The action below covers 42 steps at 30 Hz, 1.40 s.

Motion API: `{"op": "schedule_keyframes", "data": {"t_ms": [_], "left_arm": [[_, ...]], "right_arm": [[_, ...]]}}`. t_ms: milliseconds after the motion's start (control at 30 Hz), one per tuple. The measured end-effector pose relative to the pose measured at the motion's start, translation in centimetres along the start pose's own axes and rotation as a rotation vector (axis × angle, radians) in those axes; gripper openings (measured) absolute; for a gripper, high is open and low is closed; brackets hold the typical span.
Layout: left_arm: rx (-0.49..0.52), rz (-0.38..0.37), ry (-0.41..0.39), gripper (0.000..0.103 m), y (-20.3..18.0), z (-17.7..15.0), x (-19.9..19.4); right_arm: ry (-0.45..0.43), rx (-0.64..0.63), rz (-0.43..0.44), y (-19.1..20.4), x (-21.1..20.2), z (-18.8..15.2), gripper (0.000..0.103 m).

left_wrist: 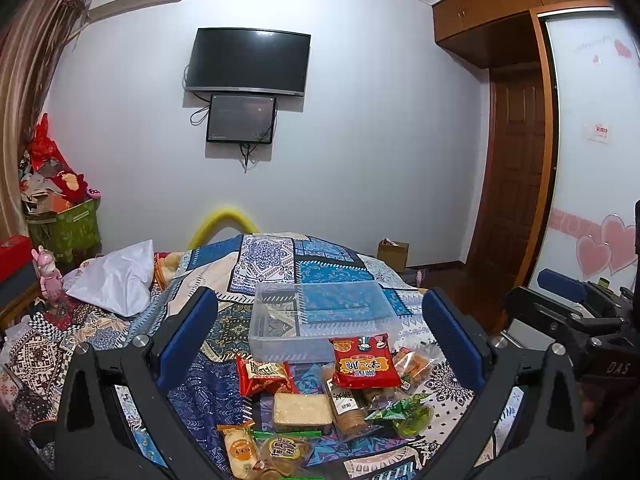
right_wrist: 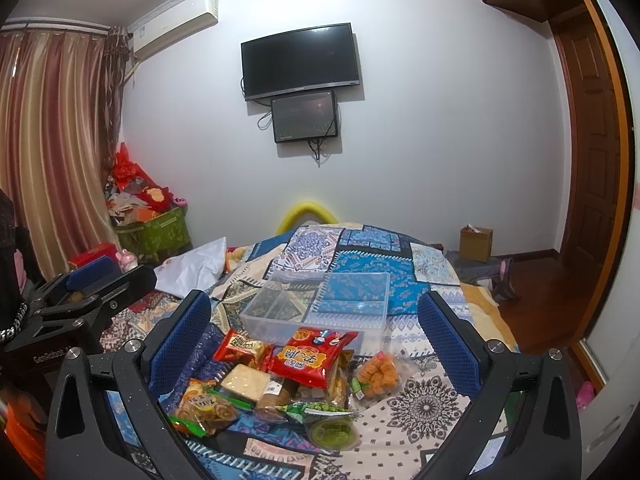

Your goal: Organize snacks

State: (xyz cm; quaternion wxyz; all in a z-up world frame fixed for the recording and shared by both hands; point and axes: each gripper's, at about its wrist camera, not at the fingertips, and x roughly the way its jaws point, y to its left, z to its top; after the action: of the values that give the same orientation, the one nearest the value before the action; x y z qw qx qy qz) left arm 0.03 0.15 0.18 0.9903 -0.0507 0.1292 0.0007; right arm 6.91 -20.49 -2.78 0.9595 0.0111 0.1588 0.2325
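Several snack packets [right_wrist: 296, 376] are heaped on the patterned bedspread [right_wrist: 424, 404], just before a clear plastic box [right_wrist: 320, 304]. Nothing is gripped: left gripper [left_wrist: 320, 340] and right gripper [right_wrist: 316, 340] are held wide apart.

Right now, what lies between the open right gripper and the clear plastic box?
The snack pile. In the right wrist view the right gripper frames it, with the big red packet leaning on the near wall of the clear box, which looks empty.
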Motion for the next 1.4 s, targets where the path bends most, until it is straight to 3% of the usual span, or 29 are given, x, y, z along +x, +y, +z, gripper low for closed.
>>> {"op": "schedule_keyframes", "data": {"t_ms": [1400], "left_arm": [[0.004, 0.004, 0.011, 0.103, -0.41, -0.69, 0.73]], "right_arm": [[0.010, 0.004, 0.017, -0.03, 0.70, -0.48, 0.103]]}}
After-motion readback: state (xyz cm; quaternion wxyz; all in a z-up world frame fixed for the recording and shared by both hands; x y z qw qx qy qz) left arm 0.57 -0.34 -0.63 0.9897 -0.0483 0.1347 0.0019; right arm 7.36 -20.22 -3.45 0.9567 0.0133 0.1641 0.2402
